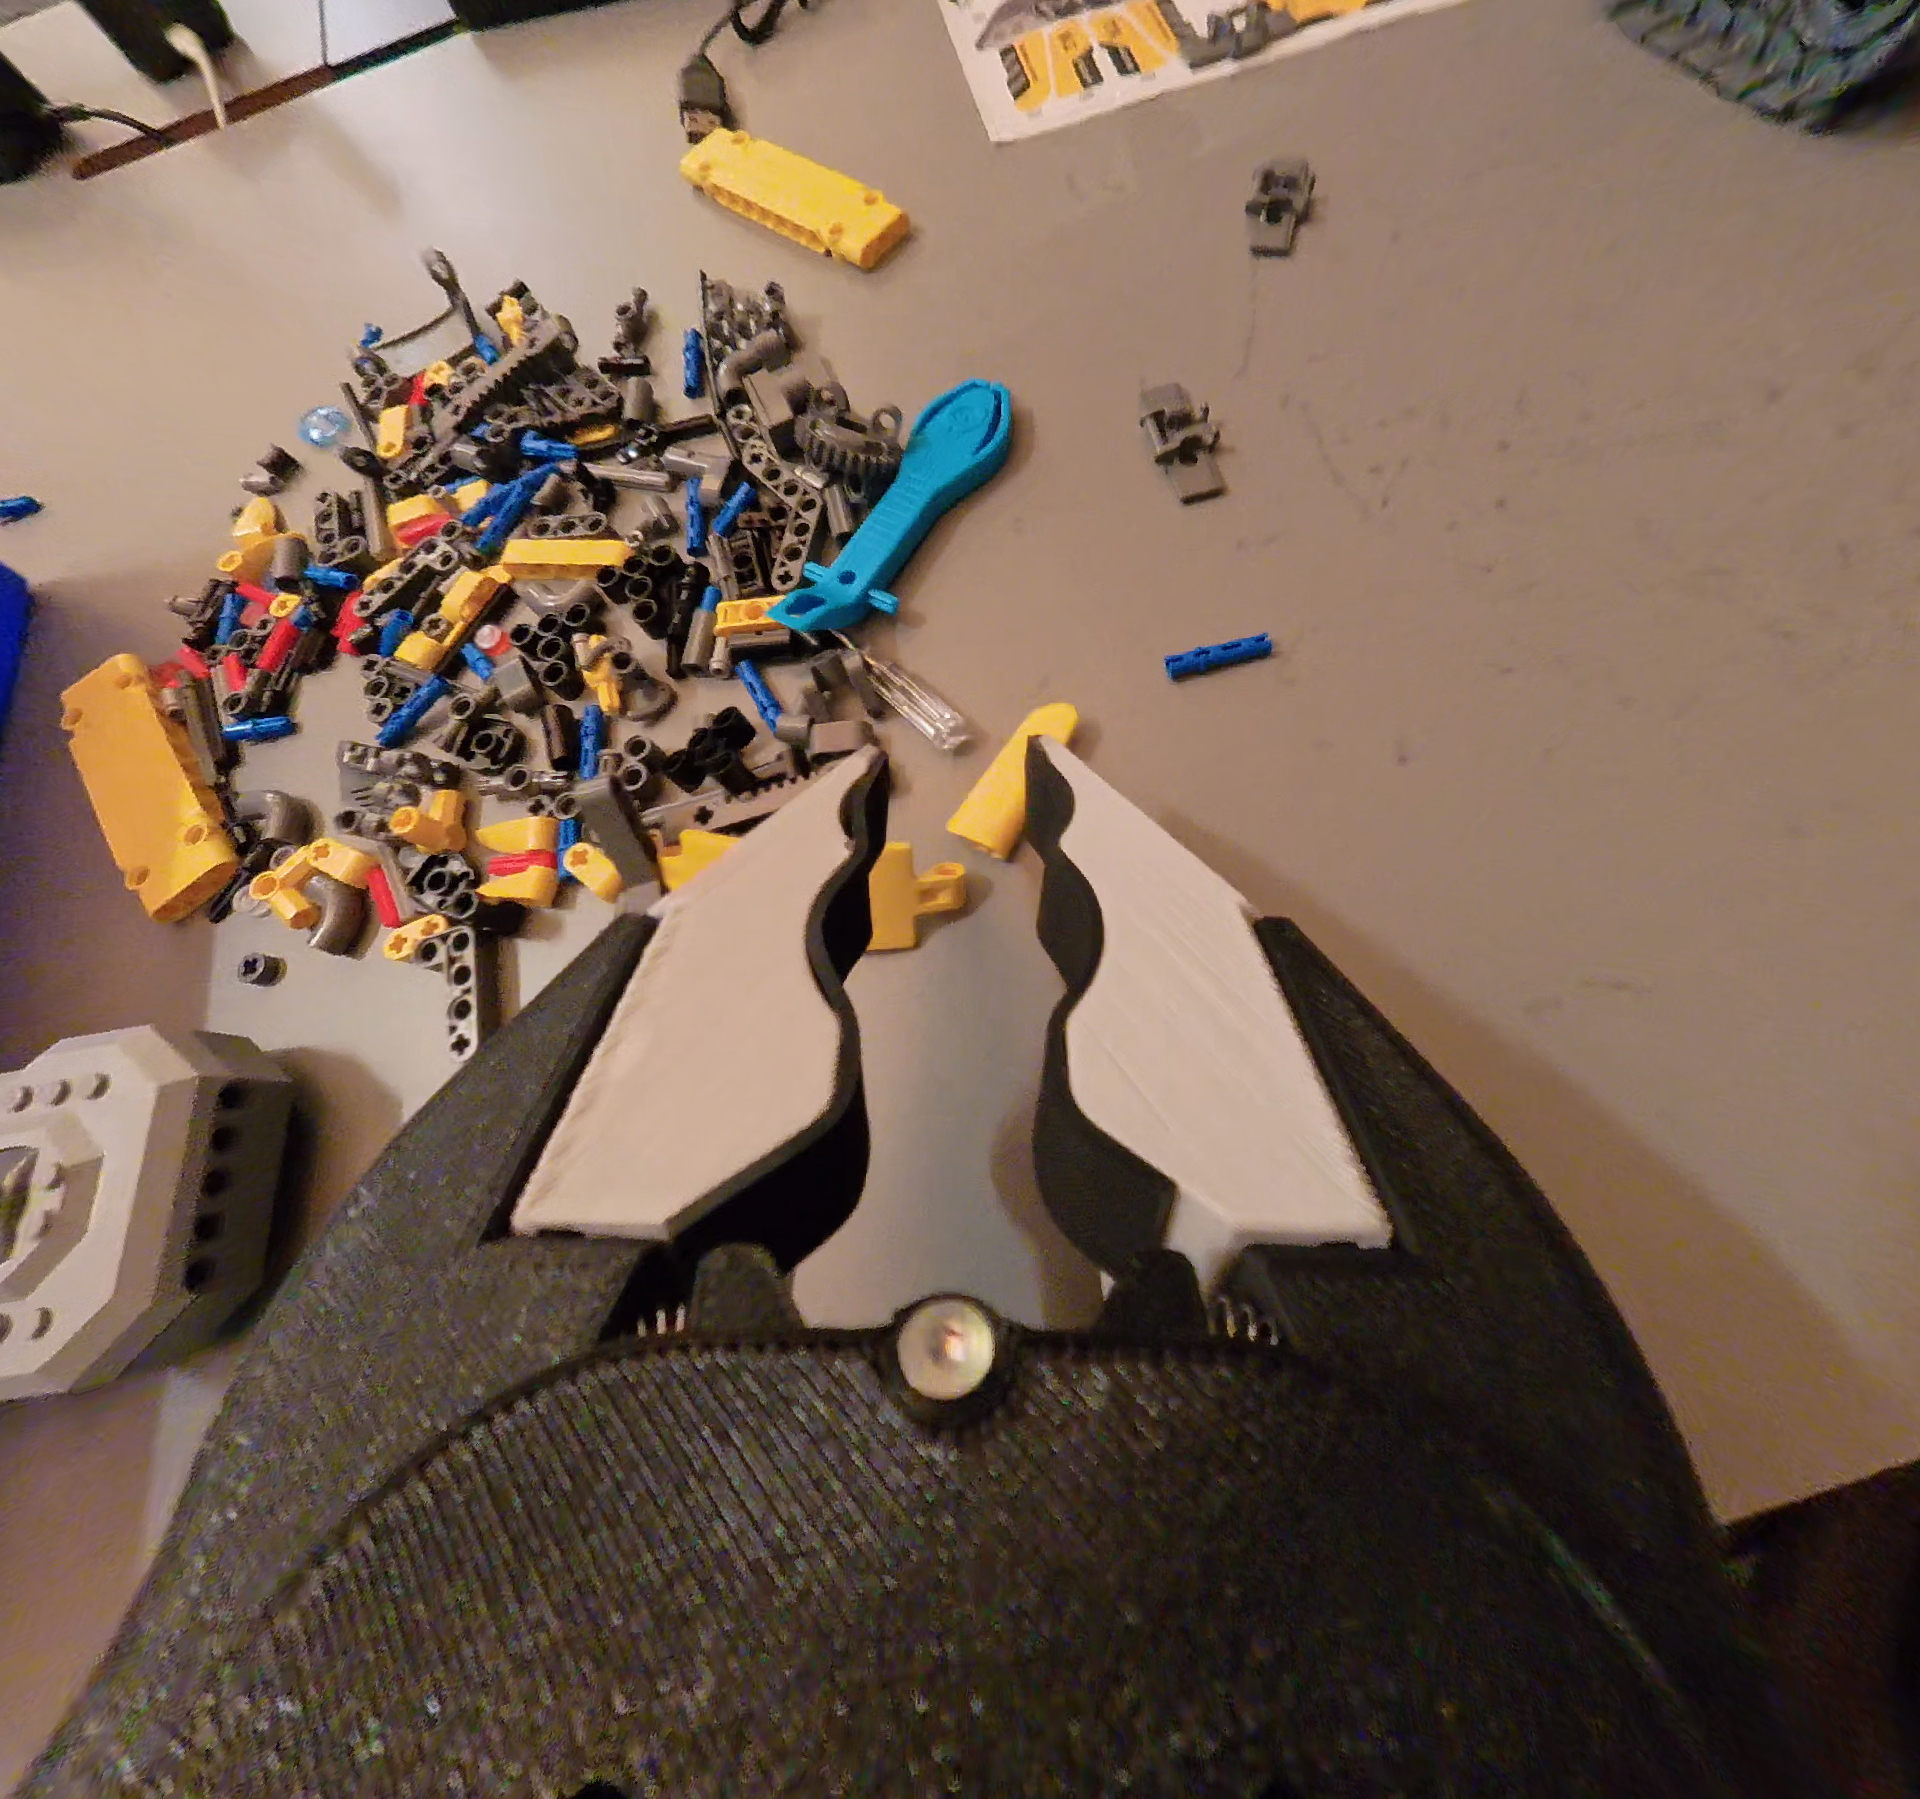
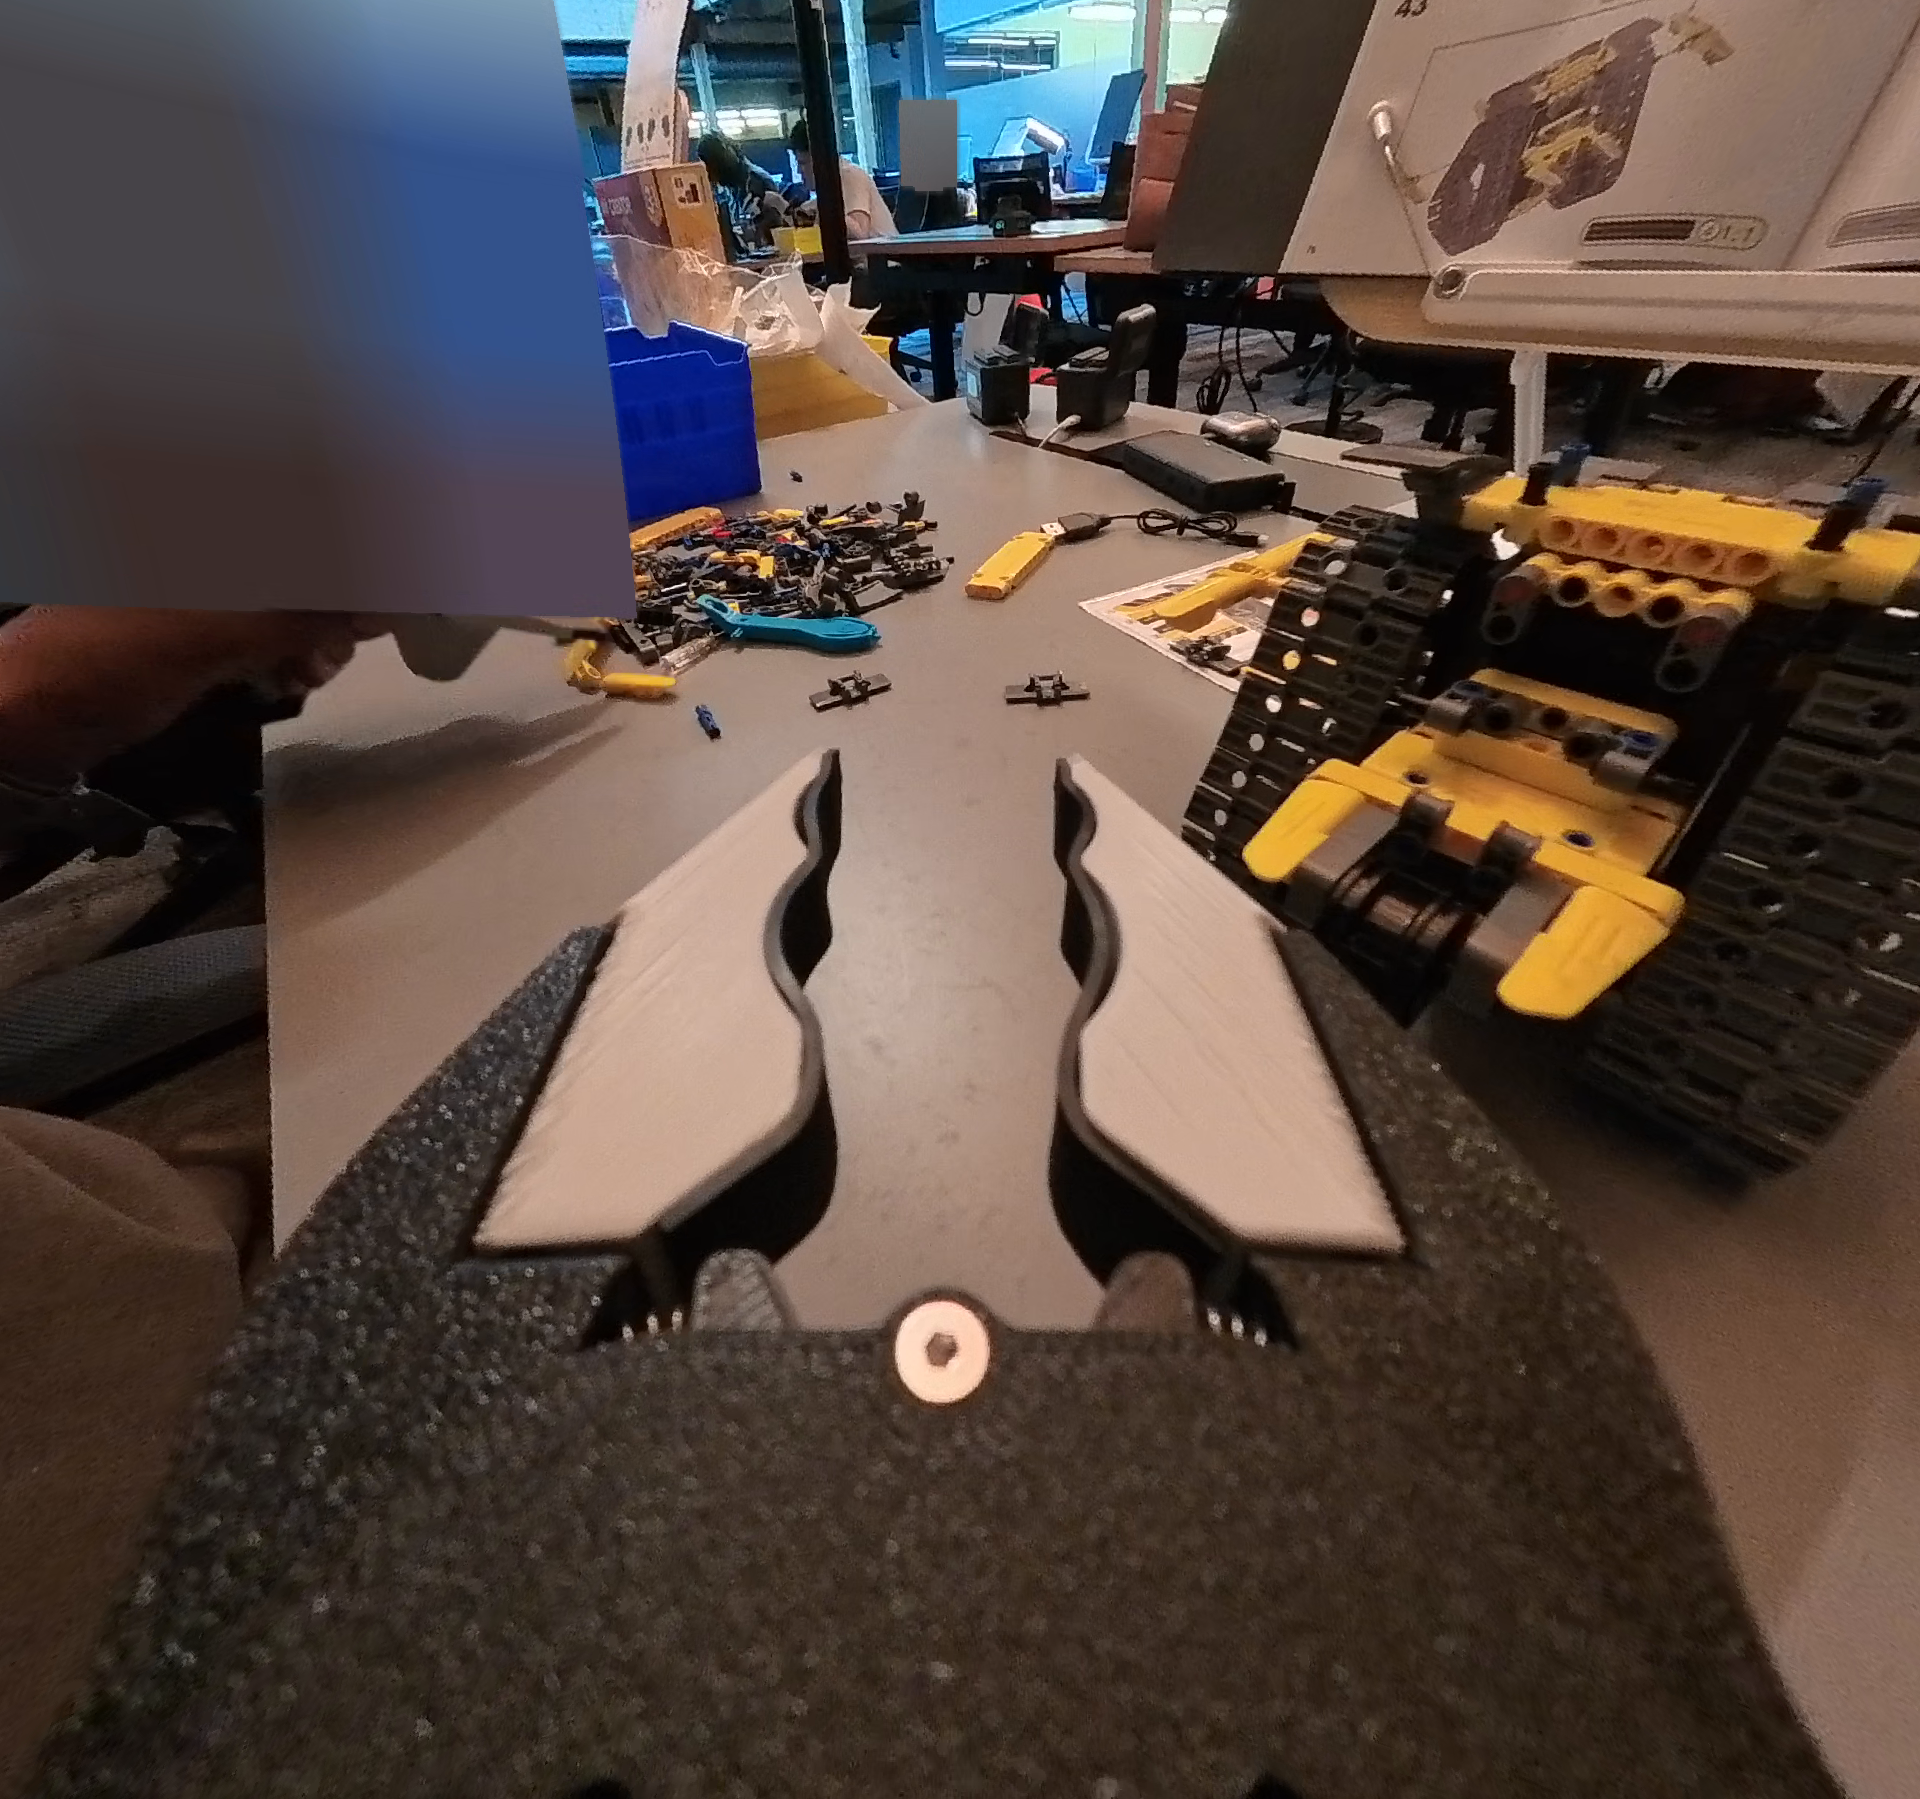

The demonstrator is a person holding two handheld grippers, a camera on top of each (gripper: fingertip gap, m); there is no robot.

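The left gripper (image 1: 956,762) hovers low over the grey surface (image 1: 1507,814), fingers apart and empty. Two yellow curved pieces lie right at the tips: one (image 1: 1003,783) just beside the right-hand fingertip, its long axis pointing away, another (image 1: 914,892) between the fingers. Beyond to the left spreads the pile of small parts (image 1: 520,606). The right gripper (image 2: 945,773), fingers apart and empty, is farther off, beside a yellow tracked model (image 2: 1558,814).
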